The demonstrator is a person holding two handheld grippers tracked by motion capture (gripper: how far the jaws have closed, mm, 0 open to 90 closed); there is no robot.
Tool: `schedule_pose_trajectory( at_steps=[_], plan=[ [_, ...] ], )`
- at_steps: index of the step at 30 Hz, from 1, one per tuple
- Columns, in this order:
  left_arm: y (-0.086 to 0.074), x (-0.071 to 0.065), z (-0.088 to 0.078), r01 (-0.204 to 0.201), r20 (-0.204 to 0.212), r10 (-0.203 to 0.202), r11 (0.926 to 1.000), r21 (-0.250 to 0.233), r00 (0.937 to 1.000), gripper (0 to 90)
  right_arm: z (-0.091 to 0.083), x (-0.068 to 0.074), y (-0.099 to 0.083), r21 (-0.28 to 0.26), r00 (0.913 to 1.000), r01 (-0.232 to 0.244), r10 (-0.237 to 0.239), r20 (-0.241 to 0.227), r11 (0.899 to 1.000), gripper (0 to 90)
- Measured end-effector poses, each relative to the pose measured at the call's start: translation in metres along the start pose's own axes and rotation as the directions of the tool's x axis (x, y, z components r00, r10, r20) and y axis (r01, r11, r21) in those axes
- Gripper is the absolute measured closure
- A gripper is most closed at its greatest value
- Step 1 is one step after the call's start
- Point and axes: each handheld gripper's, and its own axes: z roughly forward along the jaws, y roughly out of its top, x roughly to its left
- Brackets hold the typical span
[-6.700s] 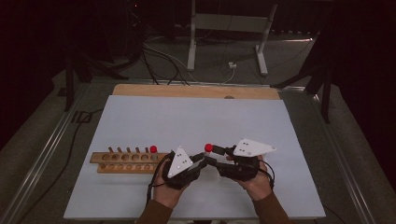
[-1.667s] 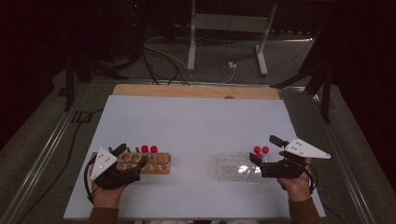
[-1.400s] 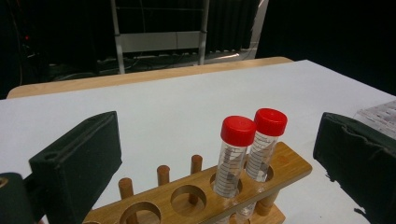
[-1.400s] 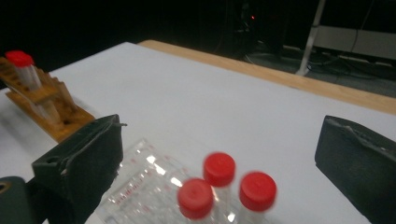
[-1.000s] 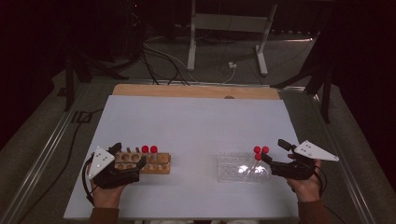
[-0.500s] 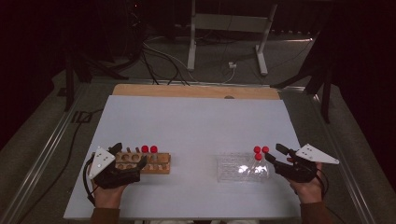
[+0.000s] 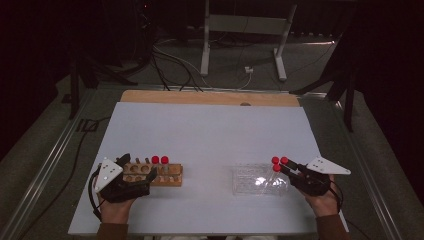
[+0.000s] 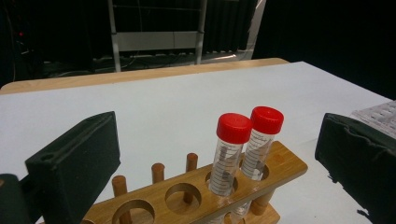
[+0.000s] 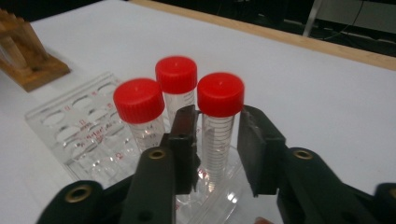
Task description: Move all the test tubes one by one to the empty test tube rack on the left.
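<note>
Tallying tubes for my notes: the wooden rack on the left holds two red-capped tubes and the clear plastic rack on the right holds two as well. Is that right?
Not quite. The clear plastic rack holds three red-capped tubes, as the right gripper view shows; the right gripper has one of them between its jaws. The wooden rack does hold two red-capped tubes.
</note>
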Motion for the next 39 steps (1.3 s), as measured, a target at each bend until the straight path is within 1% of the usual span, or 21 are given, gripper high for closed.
schedule_pose_trajectory(
  at_steps=[5, 12, 15, 22, 26, 32, 39],
  plan=[
    [0.000, 0.000, 0.000, 0.002, 0.002, -0.002, 1.0000, 0.001, 1.0000, 1.0, 0.005, 0.001, -0.003, 0.012, 0.9998, 0.019, -0.019, 0.002, 1.000, 73.3],
    [0.000, 0.000, 0.000, 0.002, 0.002, -0.002, 1.0000, 0.004, 1.0000, 1.0, 0.004, 0.000, -0.004, 0.005, 0.9998, 0.018, -0.018, 0.000, 1.000, 74.4],
    [0.000, -0.001, -0.001, -0.002, 0.004, 0.002, 1.0000, 0.004, 1.0000, 1.0, 0.001, 0.000, -0.002, -0.005, 0.9999, 0.014, -0.014, 0.000, 1.000, 74.5],
    [0.001, 0.000, -0.002, 0.000, 0.004, 0.000, 1.0000, 0.000, 1.0000, 1.0, -0.008, 0.001, 0.009, -0.030, 0.9999, 0.016, -0.016, 0.003, 0.999, 74.6],
    [0.002, 0.000, -0.003, -0.001, -0.004, 0.001, 1.0000, 0.000, 1.0000, 1.0, -0.012, 0.002, 0.015, -0.030, 0.9997, 0.023, -0.022, 0.004, 0.999, 74.6],
    [0.003, 0.000, -0.002, -0.002, -0.004, 0.002, 1.0000, 0.000, 1.0000, 1.0, -0.019, 0.003, 0.024, -0.031, 0.9995, 0.031, -0.031, 0.008, 0.999, 74.7],
    [0.003, 0.000, -0.003, -0.002, -0.011, 0.002, 1.0000, -0.003, 0.9999, 1.0, -0.028, 0.005, 0.038, -0.037, 0.9988, 0.048, -0.048, 0.000, 0.998, 74.8]
  ],
)
